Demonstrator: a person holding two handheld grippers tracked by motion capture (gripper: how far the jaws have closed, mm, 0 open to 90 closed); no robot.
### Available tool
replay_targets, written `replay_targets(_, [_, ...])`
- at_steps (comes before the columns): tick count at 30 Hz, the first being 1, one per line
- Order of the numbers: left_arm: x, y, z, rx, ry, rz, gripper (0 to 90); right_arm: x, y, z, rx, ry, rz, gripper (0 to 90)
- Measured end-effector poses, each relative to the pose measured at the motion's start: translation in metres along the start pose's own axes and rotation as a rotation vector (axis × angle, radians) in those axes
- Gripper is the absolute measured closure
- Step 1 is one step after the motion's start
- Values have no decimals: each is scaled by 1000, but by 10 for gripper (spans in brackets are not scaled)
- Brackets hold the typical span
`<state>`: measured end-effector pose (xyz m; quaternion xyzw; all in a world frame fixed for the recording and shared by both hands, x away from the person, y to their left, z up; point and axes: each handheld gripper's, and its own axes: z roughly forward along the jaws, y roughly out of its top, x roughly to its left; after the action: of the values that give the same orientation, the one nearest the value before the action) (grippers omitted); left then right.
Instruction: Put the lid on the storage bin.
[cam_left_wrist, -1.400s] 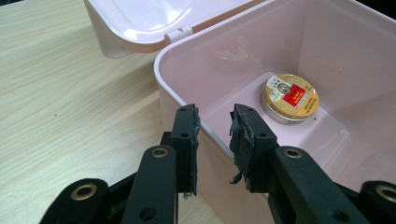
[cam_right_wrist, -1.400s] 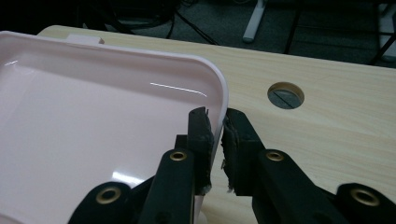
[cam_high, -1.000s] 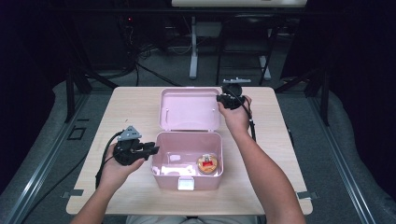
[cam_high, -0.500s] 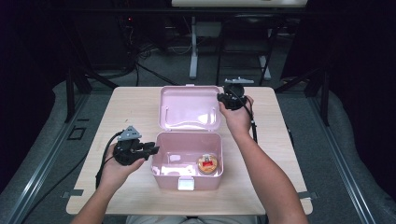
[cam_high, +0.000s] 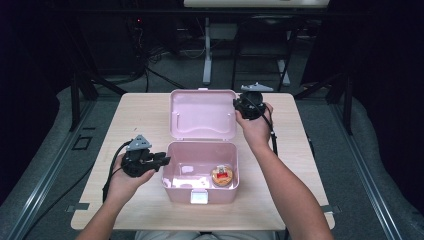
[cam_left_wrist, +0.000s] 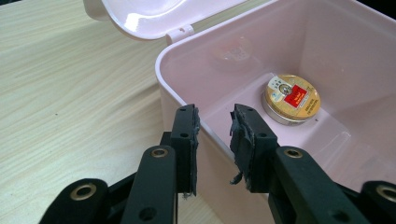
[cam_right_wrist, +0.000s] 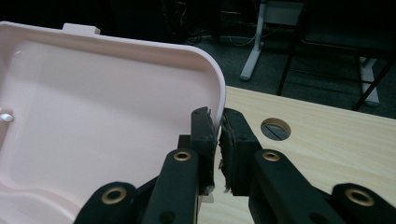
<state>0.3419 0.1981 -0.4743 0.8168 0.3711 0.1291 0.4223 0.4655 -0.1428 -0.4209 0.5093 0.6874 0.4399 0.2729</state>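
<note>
A pink plastic box (cam_high: 200, 192) stands open on the table, its hinged lid (cam_high: 202, 115) laid back behind it. A round gold tin (cam_high: 222, 174) with a red label lies in the box's right part, seen again as the tin (cam_left_wrist: 291, 95) past my left jaws. My left gripper (cam_high: 165, 160) is shut on the box's left wall (cam_left_wrist: 187, 60), one jaw inside and one outside; the same gripper (cam_left_wrist: 214, 116) shows the rim between its pads. My right gripper (cam_high: 239, 106) is shut on the lid's right edge, and the lid (cam_right_wrist: 93, 116) fills the left of that gripper's (cam_right_wrist: 217, 116) view.
The light wooden table (cam_high: 140, 115) has bare room to the left and right of the box. A round cable hole (cam_right_wrist: 275, 129) sits in the tabletop just beyond the right gripper. Desk legs and cables stand on the dark floor behind the table.
The right hand has dipped very slightly at the lid's edge. The left gripper, the box and the tin have stayed where they were.
</note>
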Motion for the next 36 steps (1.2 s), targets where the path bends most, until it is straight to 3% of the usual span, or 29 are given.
replay_targets(24, [2,1,2,-2,-7,-19,693,3,-1,-16,-59,22,-20,844])
replay_targets(36, [18,13,13,-8,14,-54,681,4,-1,-16,-61,16,-12,845])
